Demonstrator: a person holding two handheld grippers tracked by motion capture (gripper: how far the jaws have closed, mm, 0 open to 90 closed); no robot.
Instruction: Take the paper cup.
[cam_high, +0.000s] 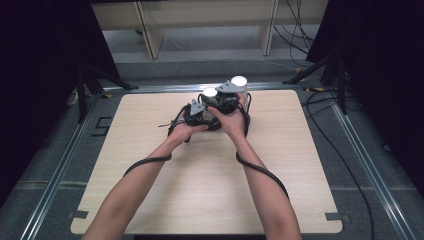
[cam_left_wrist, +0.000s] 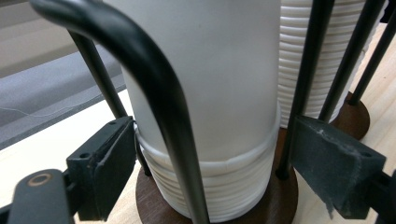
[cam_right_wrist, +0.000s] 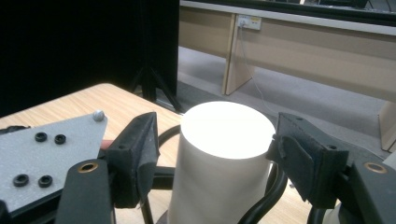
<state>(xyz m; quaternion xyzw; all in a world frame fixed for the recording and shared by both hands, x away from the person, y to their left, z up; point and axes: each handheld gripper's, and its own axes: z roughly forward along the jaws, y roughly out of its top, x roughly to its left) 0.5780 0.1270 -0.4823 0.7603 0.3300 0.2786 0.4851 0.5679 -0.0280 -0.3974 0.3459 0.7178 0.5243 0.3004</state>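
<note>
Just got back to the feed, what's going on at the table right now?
A person works two handheld grippers at a pair of wire cup holders on the wooden table. The left gripper sits low at the near cup stack, its jaws either side of the rims near the holder's brown base, not pressing. The right gripper is up at the top cup, jaws flanking it with a gap on the left. A second stack stands behind.

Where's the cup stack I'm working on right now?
The cup stack stands in its wire holder on the far middle of the table, between both grippers' jaws, a second stack beside it.
</note>
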